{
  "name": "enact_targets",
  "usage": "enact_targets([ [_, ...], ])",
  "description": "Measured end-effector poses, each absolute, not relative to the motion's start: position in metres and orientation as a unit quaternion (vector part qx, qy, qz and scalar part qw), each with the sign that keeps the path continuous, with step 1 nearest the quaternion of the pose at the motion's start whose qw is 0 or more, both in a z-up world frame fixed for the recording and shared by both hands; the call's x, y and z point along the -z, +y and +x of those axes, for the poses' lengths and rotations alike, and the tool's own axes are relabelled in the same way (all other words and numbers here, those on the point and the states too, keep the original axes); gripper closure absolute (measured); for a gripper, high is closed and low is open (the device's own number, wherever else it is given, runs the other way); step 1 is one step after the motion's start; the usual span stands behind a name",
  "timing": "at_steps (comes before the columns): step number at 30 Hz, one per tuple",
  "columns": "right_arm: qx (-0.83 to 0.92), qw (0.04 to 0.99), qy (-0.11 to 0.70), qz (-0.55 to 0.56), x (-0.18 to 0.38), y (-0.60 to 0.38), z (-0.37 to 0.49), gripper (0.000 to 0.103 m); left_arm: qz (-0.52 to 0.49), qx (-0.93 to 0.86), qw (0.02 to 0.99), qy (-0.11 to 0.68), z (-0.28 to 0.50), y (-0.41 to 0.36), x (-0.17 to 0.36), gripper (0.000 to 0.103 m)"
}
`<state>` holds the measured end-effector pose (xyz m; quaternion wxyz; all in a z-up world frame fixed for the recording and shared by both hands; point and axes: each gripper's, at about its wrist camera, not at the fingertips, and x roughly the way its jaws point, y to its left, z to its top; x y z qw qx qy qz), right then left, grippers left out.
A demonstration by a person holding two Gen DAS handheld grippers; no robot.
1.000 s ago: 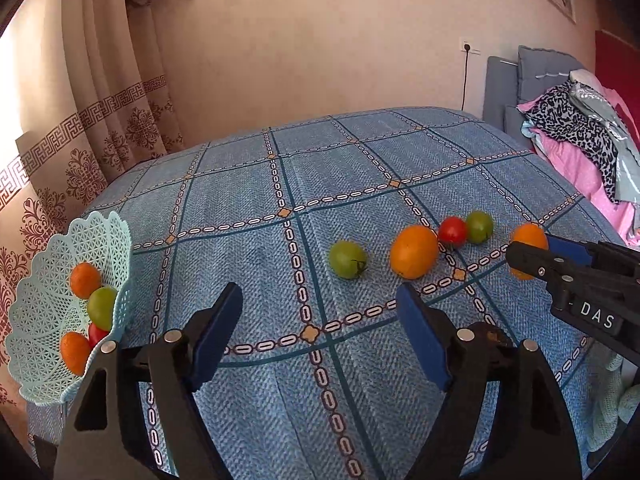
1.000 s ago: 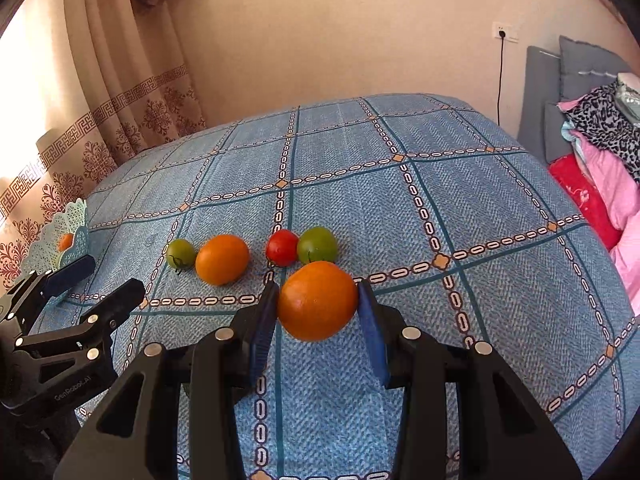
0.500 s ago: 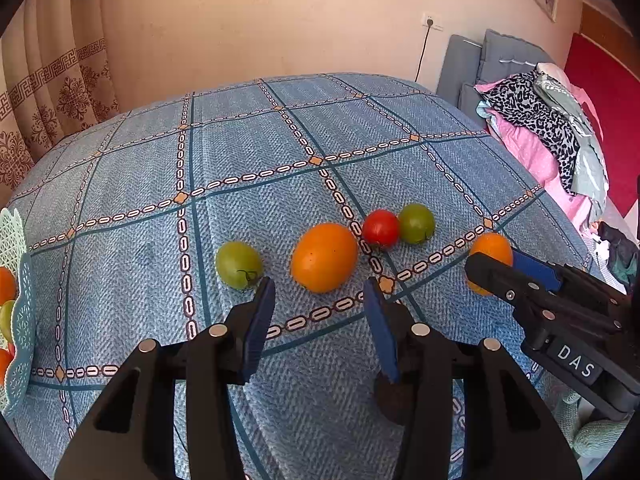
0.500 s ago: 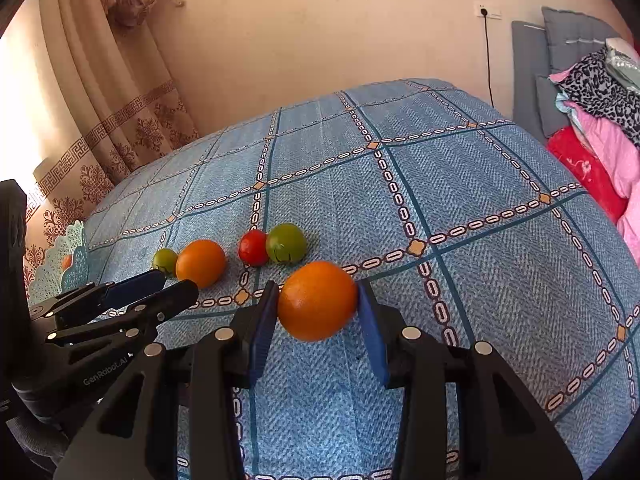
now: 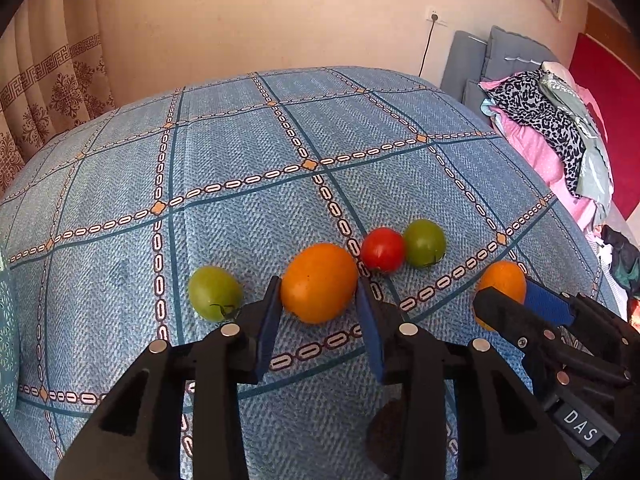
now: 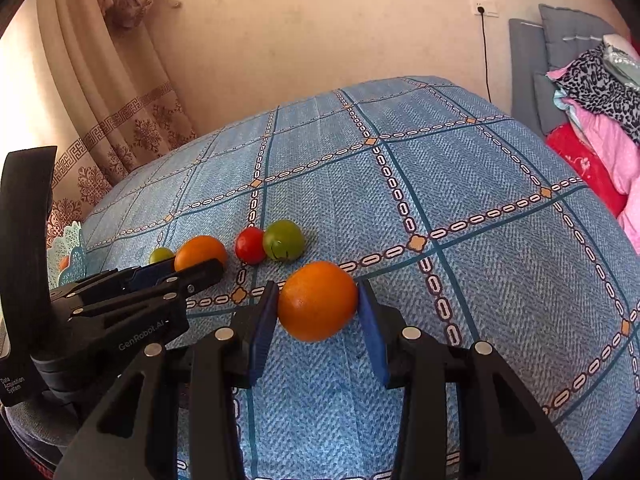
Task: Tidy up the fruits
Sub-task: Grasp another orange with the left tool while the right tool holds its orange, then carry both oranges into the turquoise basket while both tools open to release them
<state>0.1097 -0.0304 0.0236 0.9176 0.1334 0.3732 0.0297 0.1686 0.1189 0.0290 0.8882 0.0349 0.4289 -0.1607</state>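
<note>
The right gripper point(image 6: 318, 308) pinched an orange point(image 6: 317, 300) between its blue pads, the fruit raised clear of the blue patterned bedspread point(image 6: 480, 208), presumably so it could be carried to the pale green basket point(image 6: 72, 248) whose edge showed at the far left of the bed. The left gripper point(image 5: 318, 312) stood spread around a larger orange fruit point(image 5: 319, 282) that lay on the bedspread; its pads flanked the fruit closely, though whether they touched it could not be told. That placement suggested a second pick in preparation. A green tomato point(image 5: 215, 293) sat just left of that gripper, while a red tomato point(image 5: 383, 249) and another green tomato point(image 5: 424, 242) rested touching each other just beyond, not yet collected.
</note>
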Motion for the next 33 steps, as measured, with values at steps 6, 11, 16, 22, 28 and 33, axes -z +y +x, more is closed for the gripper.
enact_targets([
  [6,-0.031,0.917,0.373,0.138,-0.023,-0.027,0.109,0.063,0.035,0.155,0.892,0.423,0.161,0.123,-0.031,0.066],
  [11,-0.034,0.918,0.369,0.142,-0.024,-0.029,0.107,0.063,0.039,0.145,0.898,0.413,0.150,0.128,-0.036,0.066],
  [16,-0.036,0.919,0.365,0.143,-0.025,-0.031,0.105,0.063,0.044,0.139,0.905,0.399,0.137,0.133,-0.044,0.066],
  [22,-0.037,0.922,0.357,0.142,-0.028,-0.031,0.102,0.063,0.041,0.133,0.911,0.388,0.122,0.143,-0.053,0.066],
  [28,-0.041,0.925,0.351,0.138,-0.030,-0.029,0.098,0.063,0.030,0.119,0.917,0.378,0.110,0.159,-0.063,0.066],
  [33,-0.045,0.926,0.349,0.137,-0.030,-0.028,0.096,0.063,0.023,0.105,0.923,0.369,0.101,0.175,-0.070,0.066],
])
